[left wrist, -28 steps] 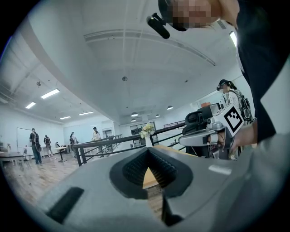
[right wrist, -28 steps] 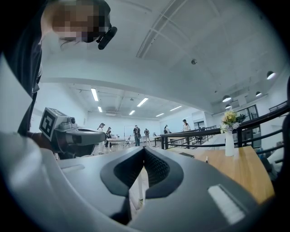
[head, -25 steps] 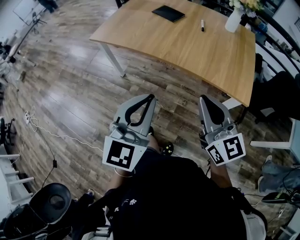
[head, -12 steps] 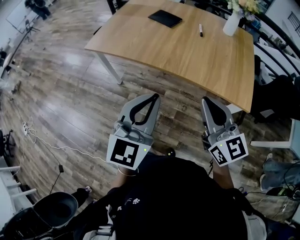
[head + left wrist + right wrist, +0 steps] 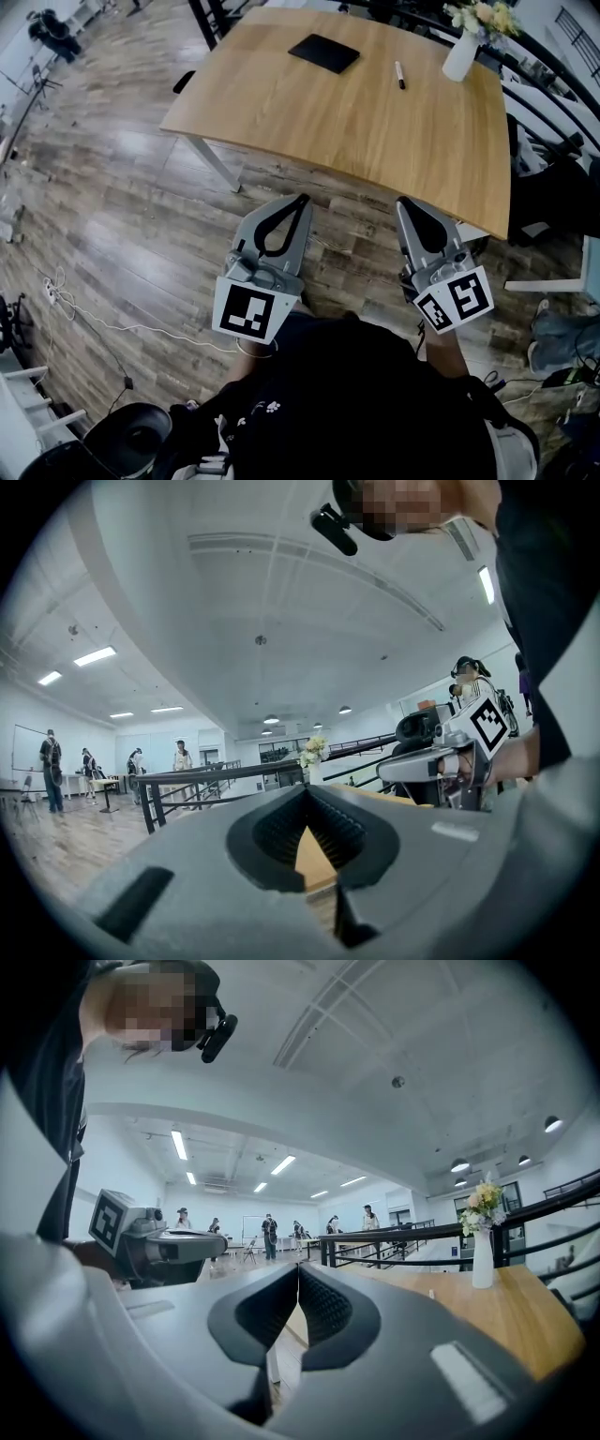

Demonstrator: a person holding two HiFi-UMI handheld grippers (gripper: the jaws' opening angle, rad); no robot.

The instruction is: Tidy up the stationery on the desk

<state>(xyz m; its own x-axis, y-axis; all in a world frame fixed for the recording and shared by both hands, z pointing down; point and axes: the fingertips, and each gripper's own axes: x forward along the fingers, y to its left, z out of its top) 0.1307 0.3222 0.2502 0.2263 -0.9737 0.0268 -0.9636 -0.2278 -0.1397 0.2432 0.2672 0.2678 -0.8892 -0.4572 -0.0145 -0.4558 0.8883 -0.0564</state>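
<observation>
Pointing toward the desk (image 5: 281, 112), the left gripper (image 5: 303, 199) has its jaws clenched together on nothing. The black notebook (image 5: 323, 52) lies well beyond it, on the desktop's far side. The marker pen (image 5: 398, 74) lies right of the notebook, far ahead of the right gripper (image 5: 404, 200), which is likewise clamped empty. Compared with a second ago, the desk edge sits nearer both grippers' tips, and their jaws remain closed.
</observation>
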